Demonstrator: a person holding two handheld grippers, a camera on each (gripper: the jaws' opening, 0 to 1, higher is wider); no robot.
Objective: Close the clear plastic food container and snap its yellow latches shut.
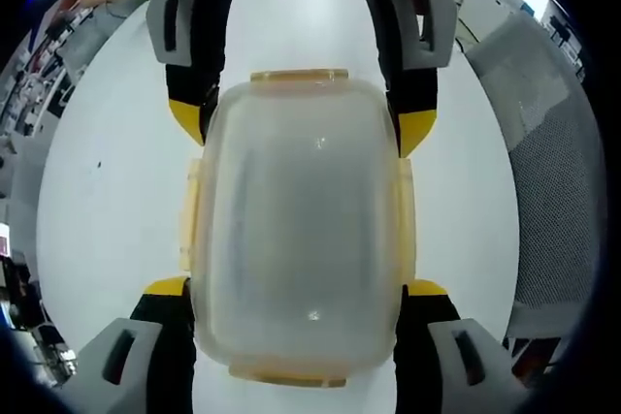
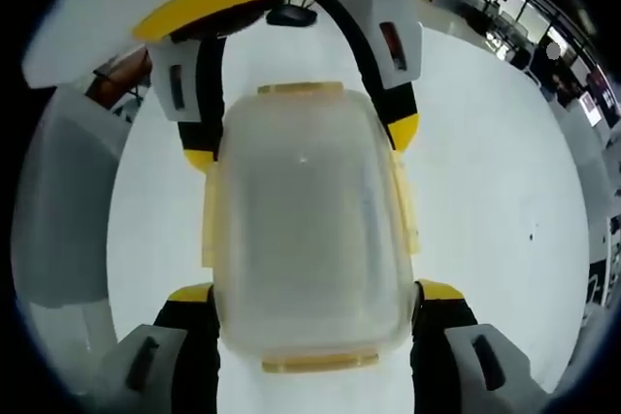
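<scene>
Container [image 1: 301, 230] of clear, frosted plastic lies on the white counter [image 1: 107, 172] with its lid on, held between the two grippers, which face each other across it. In the left gripper view it sits in the middle, long axis running away from the camera, and the left gripper [image 1: 301, 290] has its yellow-tipped jaws spread wide, one at each long side of the near end, close against the walls (whether they press or merely touch cannot be told). At the far end of the same view the right gripper [image 1: 303, 121] reaches in from the top, its jaws likewise wide and straddling the container's far corners.

Yellow latches show on all four sides: one at the far short end [image 1: 299, 76], one at the near short end [image 1: 287, 375], and one along each long side [image 1: 405, 215], [image 1: 190, 215]. All four lie flat against the rim as far as can be seen.

The right gripper view gives the mirror arrangement: the container [image 2: 309, 230] fills the centre, the right gripper [image 2: 315, 293] brackets its near end with jaws wide apart, and the left gripper [image 2: 303, 143] comes in from the top around the far end. A grey mesh chair back [image 1: 548, 172] stands beside the counter.
</scene>
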